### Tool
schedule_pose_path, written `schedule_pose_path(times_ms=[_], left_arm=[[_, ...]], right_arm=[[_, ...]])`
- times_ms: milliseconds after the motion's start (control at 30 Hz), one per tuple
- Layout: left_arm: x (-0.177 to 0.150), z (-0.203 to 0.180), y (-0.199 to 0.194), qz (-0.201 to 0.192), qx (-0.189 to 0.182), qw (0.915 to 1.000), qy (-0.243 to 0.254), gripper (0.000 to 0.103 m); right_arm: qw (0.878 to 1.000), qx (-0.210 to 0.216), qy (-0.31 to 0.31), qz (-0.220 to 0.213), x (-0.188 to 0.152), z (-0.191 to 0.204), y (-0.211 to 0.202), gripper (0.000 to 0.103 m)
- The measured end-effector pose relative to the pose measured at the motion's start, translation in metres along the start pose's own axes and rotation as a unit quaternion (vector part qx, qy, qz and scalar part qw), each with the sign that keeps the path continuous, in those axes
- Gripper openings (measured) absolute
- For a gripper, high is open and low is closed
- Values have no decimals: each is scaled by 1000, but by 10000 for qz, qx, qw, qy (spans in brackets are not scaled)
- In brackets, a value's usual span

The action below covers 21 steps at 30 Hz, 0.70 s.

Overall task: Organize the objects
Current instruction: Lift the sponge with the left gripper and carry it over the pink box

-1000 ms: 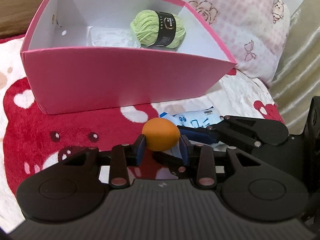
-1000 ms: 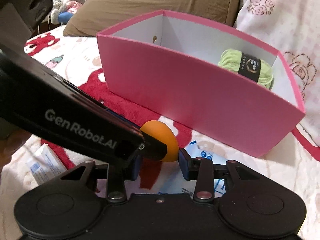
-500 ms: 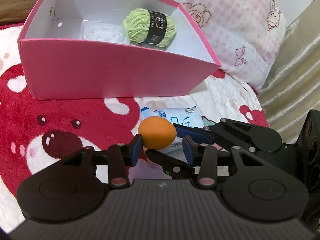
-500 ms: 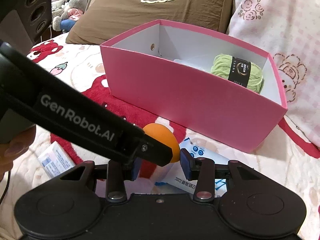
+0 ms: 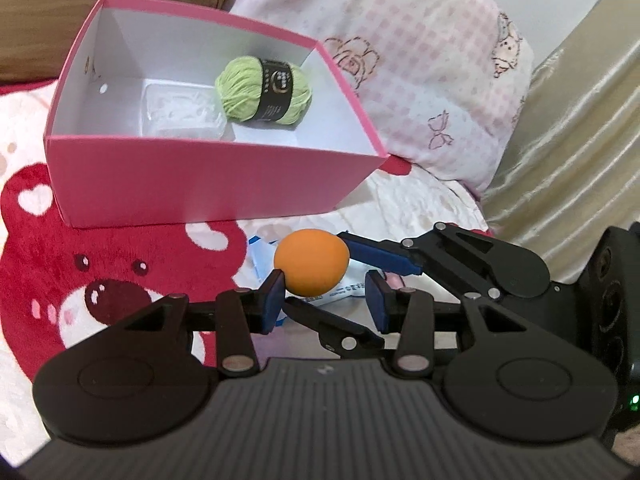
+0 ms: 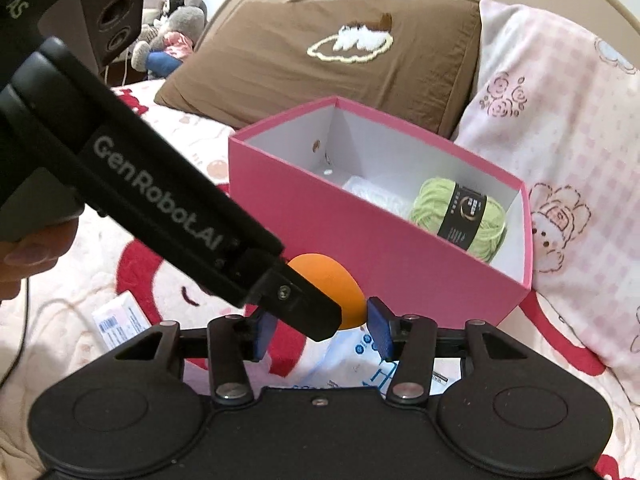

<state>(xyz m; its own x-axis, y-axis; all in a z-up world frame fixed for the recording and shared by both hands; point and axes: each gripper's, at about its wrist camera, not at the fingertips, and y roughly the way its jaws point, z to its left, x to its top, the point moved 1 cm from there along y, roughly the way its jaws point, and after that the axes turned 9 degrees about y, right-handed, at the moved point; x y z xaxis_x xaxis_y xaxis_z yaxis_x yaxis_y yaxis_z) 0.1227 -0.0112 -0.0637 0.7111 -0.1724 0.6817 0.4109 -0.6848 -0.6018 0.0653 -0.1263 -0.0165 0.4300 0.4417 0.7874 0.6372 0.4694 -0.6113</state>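
Item: egg (image 5: 311,262), orange, smooth, off the blanket (image 5: 120,264) and in front of the box (image 5: 200,184)

Progress: part done. Yarn (image 5: 262,90) and a clear tray (image 5: 180,116) lie inside the box. The egg is outside it, near its front wall. A packet (image 5: 340,290) lies on the blanket just below the egg, and a second packet (image 6: 120,320) lies well to the side. Left to do, by my reading: the egg over the wall, then both packets

Left gripper (image 5: 326,300): jaws partly open. The egg touches the tip of one pad, and there is a clear gap at the other, so no hold

Right gripper (image 6: 320,330): comes in from the side in the left view, one finger against the egg's far side and the other passing under it. It seems to be clamped on the egg, though the left gripper's body hides one contact in the right view

Position: the egg sits at the fingertips of both grippers, not deep between the pads
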Motion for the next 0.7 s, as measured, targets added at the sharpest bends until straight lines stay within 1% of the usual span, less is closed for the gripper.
schedule_pose_path(times_ms=[167,367,433,467,567,700], left_arm=[[3,-8,-15,-59,-62,9998,164,41],[7,-20,-31,-93,-51,9993,363,41],[8,-22,-34,-129,-102,9993,334,41],[8,-23,-35,-169,-73,9993,318,41],[8,-27,-38,-345,23,9985,425,41],[10,-22,-42,-506,-109,9986,120,41]], right_arm=[[9997,214,78,-120,7,-2,-15,62],[9988,403,134,-256,13,-1,-26,64],[9984,464,154,-274,14,-1,-28,69],[9983,486,155,-299,15,0,-30,71],[9979,509,150,-374,18,0,-34,72],[9974,546,213,-425,24,-4,-36,73]])
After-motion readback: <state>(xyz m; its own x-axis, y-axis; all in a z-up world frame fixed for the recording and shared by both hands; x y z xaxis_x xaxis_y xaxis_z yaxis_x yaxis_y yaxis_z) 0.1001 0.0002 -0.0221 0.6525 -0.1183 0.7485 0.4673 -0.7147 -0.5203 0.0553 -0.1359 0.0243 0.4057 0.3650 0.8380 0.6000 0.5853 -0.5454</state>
